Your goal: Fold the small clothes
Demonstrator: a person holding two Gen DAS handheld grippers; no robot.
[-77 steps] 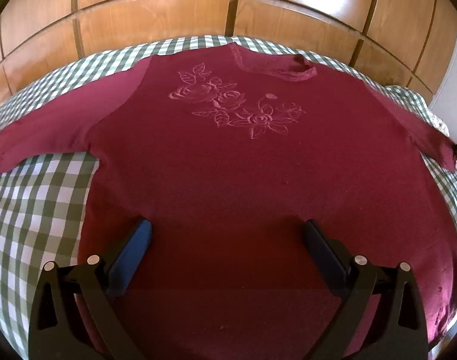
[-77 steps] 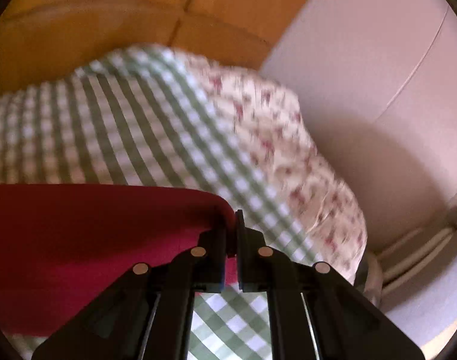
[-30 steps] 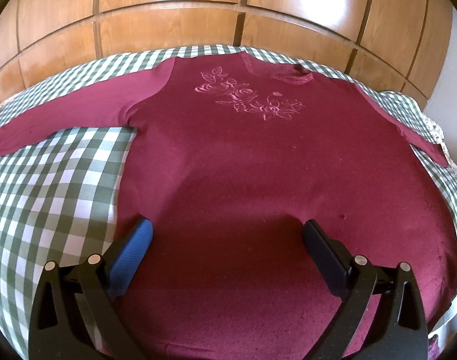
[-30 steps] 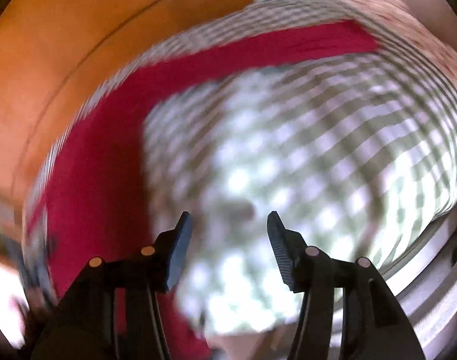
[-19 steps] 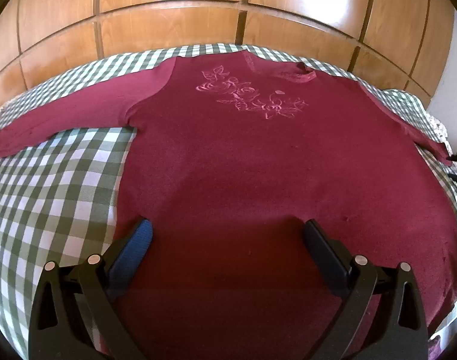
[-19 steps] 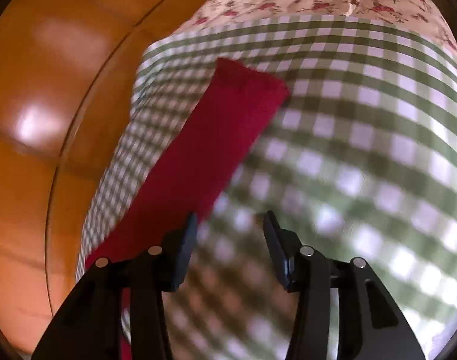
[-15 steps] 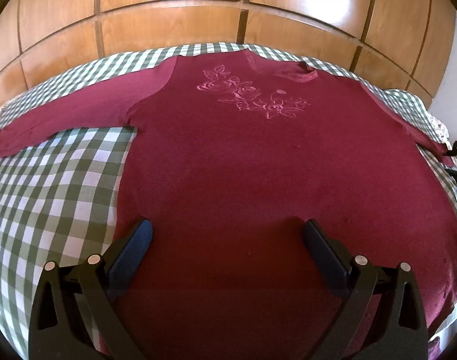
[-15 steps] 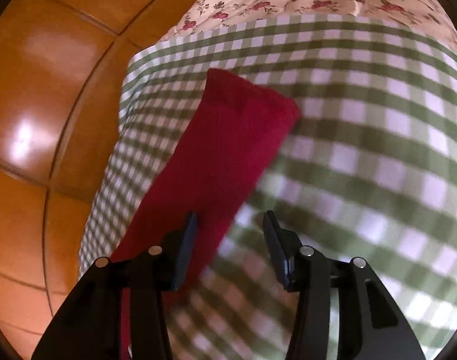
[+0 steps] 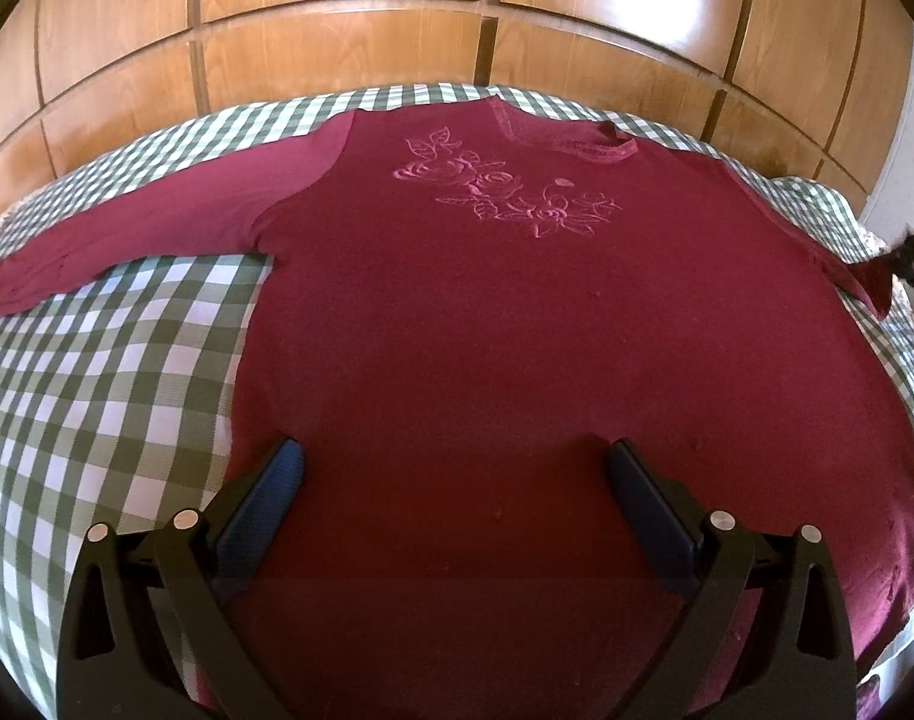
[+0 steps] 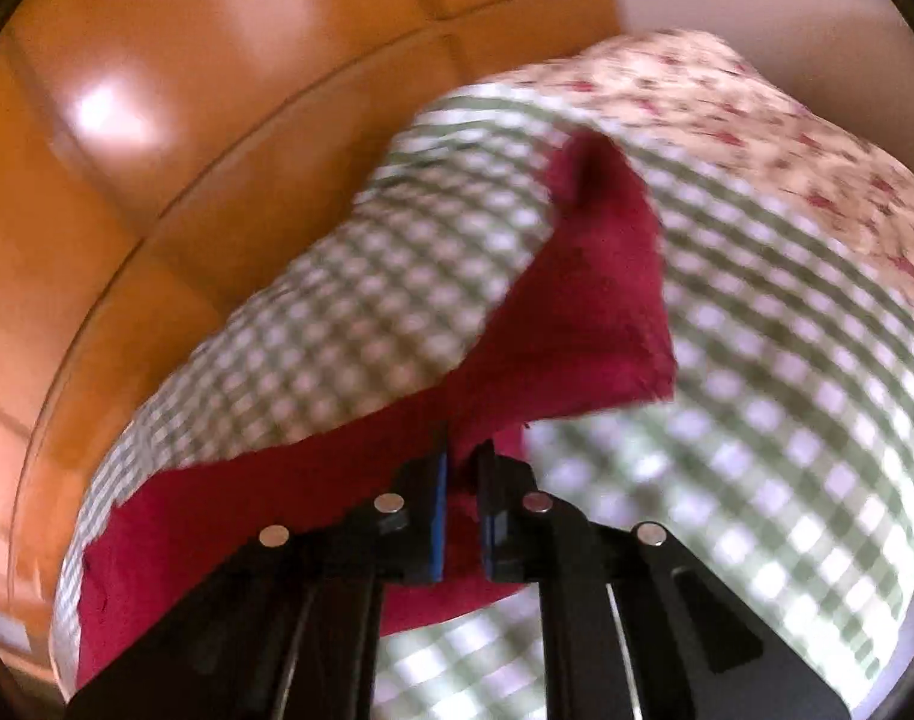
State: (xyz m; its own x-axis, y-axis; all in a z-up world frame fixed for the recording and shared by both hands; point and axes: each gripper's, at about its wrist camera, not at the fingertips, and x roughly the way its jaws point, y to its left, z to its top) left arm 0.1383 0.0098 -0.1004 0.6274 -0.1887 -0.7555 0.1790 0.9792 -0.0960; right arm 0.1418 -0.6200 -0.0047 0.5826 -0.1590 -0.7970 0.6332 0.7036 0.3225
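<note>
Zero folds done: maroon shirt (image 9: 517,330) lies flat across the checked bedspread (image 9: 96,390), collar twd far edge. Right gripper (image 10: 463,468) clamped on sleeve (image 10: 577,312) nr right edge; left gripper (image 9: 450,468) gaping, empty. All folding left.

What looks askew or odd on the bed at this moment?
Only the sweater's right sleeve: its end is lifted and bunched, pinched in the right gripper, whose jaws have just closed. The rest lies flat on the checked cover. No damage visible.

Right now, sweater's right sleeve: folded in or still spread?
Spread; the right gripper is shut on the sleeve, just lifting it; the sweater lies flat.
</note>
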